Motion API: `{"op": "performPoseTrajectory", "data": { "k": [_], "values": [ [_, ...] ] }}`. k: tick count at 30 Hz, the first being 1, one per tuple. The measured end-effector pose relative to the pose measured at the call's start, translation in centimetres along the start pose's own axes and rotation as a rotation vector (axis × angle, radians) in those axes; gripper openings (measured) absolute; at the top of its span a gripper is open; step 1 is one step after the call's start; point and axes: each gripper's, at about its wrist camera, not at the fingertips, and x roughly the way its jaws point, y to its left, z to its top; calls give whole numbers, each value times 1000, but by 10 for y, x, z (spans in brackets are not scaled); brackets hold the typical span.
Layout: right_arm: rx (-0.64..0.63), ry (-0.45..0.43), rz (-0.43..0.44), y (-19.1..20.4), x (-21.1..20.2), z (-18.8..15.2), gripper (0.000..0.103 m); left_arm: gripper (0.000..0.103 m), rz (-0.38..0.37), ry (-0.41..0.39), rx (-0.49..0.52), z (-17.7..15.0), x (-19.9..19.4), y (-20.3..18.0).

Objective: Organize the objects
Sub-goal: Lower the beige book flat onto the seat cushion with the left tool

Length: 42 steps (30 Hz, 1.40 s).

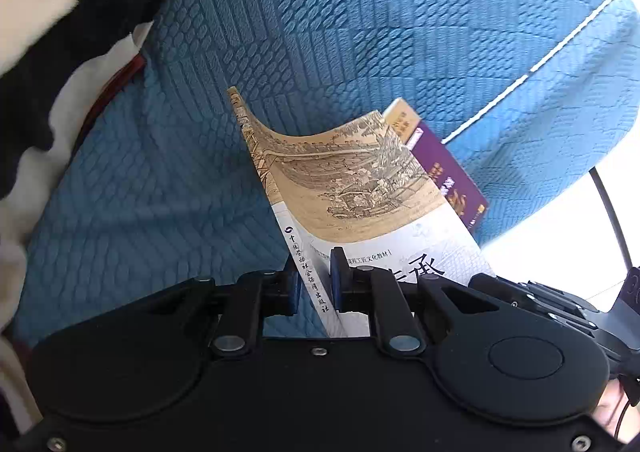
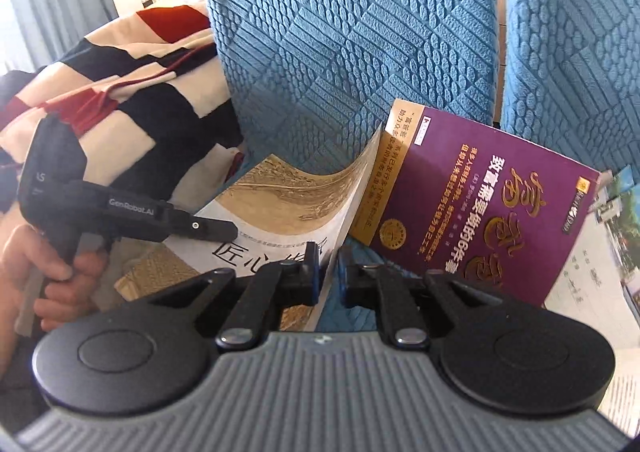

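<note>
Now both the left gripper [image 1: 315,284] and right gripper [image 2: 329,272] clamp the white book [image 1: 352,188]; lift evenly, so its cover does not bend more.

Two books on the blue sofa

I see a white book [image 1: 360,212], cover curling, beside a purple book [image 2: 480,204] tilted against the backrest.
</note>
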Motion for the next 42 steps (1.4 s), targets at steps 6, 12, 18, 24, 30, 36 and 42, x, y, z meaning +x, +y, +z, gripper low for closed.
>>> {"op": "performPoseTrajectory", "data": {
  "k": [6, 12, 18, 24, 30, 36, 42],
  "values": [
    [7, -9, 30, 6, -30, -12, 12, 14, 12, -28, 14, -24, -25, -17],
    [17, -29, 51, 10, -65, -29, 12, 14, 26, -47, 36, -52, -43, -37],
    [40, -41, 44, 7, -87, -48, 12, 13, 36, -26, 49, -73, -35, -48],
    [93, -24, 43, -6, -89, -71, 13, 13, 67, 22, 64, -83, -13, -50],
    [179, -6, 46, -19, -81, -93, 13, 13, 104, 69, 74, -89, 5, -49],
    [244, 17, 49, -27, -72, -110, 14, 14, 147, 96, 47, -92, 13, -44],
    [279, 75, 27, -26, -60, -127, 14, 17, 243, 119, 124, -100, 24, -52]
  ]
}}
